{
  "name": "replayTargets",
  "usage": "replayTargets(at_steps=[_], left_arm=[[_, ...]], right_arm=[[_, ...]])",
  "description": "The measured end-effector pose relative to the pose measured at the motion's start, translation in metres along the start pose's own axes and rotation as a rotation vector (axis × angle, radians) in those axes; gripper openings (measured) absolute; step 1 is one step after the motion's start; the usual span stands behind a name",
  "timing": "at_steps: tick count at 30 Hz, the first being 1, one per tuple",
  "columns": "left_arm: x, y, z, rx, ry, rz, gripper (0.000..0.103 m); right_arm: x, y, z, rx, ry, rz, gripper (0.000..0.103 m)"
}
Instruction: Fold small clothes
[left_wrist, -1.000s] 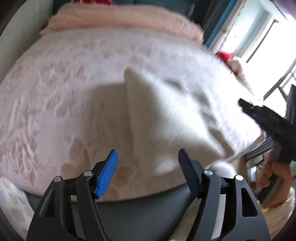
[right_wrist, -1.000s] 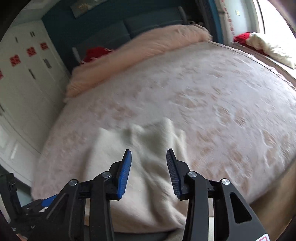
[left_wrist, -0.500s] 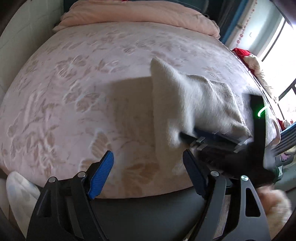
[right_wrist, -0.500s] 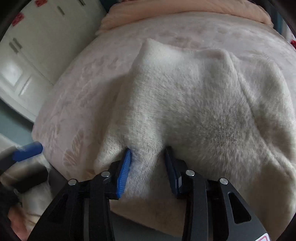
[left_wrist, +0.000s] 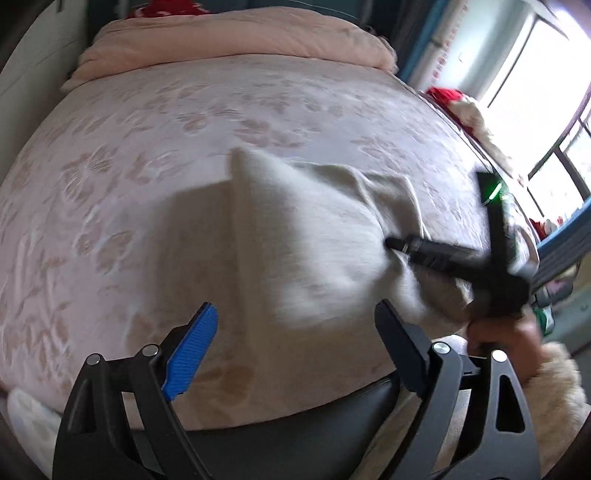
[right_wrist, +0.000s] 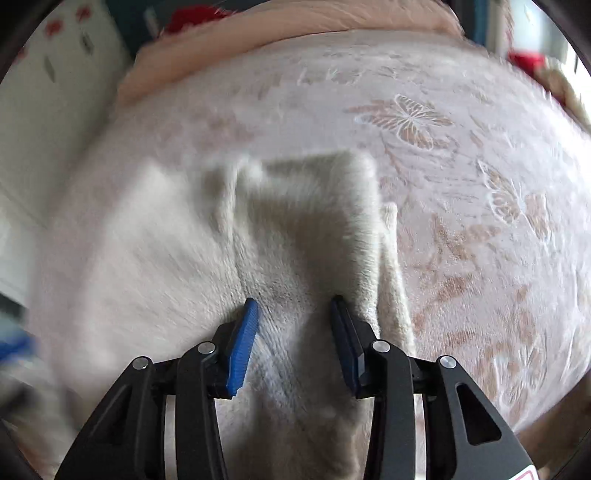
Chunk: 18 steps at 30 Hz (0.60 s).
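A cream fuzzy garment (left_wrist: 306, 229) lies on the pink patterned bedspread (left_wrist: 147, 140) near the bed's front edge, with one corner raised. My left gripper (left_wrist: 295, 328) is open and empty just short of the garment's near edge. My right gripper (left_wrist: 391, 245) reaches in from the right and pinches the garment's right side. In the right wrist view the garment (right_wrist: 166, 258) fills the left half, and a fold of it sits between the pads of the right gripper (right_wrist: 293, 321), which stand partly apart.
A folded pink quilt (left_wrist: 236, 40) lies at the head of the bed. A red and cream bundle (left_wrist: 454, 103) sits by the window at the right. A white wardrobe (right_wrist: 44, 122) stands left of the bed. The dark bed frame (left_wrist: 295, 439) runs below the front edge.
The right gripper has moved onto the garment and gathered a fold between its pads. The garment has shifted and bunched at its right side. The left gripper has stayed open.
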<state>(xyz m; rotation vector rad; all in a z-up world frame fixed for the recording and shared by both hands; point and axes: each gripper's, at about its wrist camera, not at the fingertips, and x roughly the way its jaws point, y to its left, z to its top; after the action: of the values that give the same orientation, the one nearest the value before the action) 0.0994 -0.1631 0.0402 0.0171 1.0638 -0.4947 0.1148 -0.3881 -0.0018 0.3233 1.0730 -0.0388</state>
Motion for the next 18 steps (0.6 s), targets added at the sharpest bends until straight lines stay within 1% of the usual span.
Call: replayTargets(at_steps=[1,2,3,5,6,7,8,9,11,12,13,14,15,16,17,18], left_arm=[[0.003,-0.004,0.001,0.005,0.004,-0.003,0.085],[0.009,-0.008,0.002,0.011,0.014,-0.004,0.086],[0.015,-0.012,0.003,0.015,0.025,-0.007,0.086],[0.033,-0.02,0.001,0.025,0.06,-0.002,0.087],[0.039,-0.022,0.0,0.028,0.073,0.004,0.087],[0.047,-0.025,-0.002,0.033,0.09,0.016,0.087],[0.05,-0.027,-0.003,0.039,0.089,0.031,0.087],[0.051,-0.029,-0.004,0.052,0.084,0.045,0.087],[0.053,-0.031,-0.004,0.077,0.081,0.062,0.088],[0.054,-0.031,-0.004,0.083,0.082,0.065,0.088],[0.056,-0.031,-0.004,0.088,0.085,0.071,0.088],[0.057,-0.03,-0.004,0.092,0.086,0.076,0.088],[0.057,-0.03,-0.004,0.094,0.084,0.078,0.089],[0.058,-0.031,-0.004,0.099,0.081,0.082,0.089],[0.059,-0.032,-0.003,0.102,0.081,0.084,0.089],[0.06,-0.033,-0.002,0.106,0.082,0.086,0.089]], right_arm=[[-0.009,0.0,0.002,0.008,-0.026,0.008,0.049],[-0.019,0.003,0.007,0.007,-0.061,0.013,0.061],[-0.023,0.004,0.012,-0.003,-0.078,0.014,0.065],[-0.011,-0.001,0.019,-0.004,-0.055,-0.008,0.066],[0.005,-0.004,0.02,0.003,-0.018,-0.029,0.063],[0.02,-0.001,0.02,0.006,0.012,-0.03,0.038],[0.029,-0.003,0.02,0.002,0.035,-0.013,0.01],[0.029,-0.001,0.022,-0.007,0.022,0.007,0.011],[0.007,0.007,0.027,-0.042,-0.065,-0.002,0.009],[-0.007,0.006,0.031,-0.04,-0.116,-0.005,0.009],[-0.013,0.002,0.033,-0.023,-0.144,-0.007,0.009],[-0.009,-0.006,0.034,-0.003,-0.143,-0.009,0.009],[0.012,-0.019,0.033,0.029,-0.083,-0.023,0.009],[0.035,-0.027,0.029,0.039,-0.013,-0.036,0.009],[0.052,-0.032,0.024,0.039,0.032,-0.034,0.008],[0.056,-0.033,0.02,0.037,-0.003,-0.026,0.008]])
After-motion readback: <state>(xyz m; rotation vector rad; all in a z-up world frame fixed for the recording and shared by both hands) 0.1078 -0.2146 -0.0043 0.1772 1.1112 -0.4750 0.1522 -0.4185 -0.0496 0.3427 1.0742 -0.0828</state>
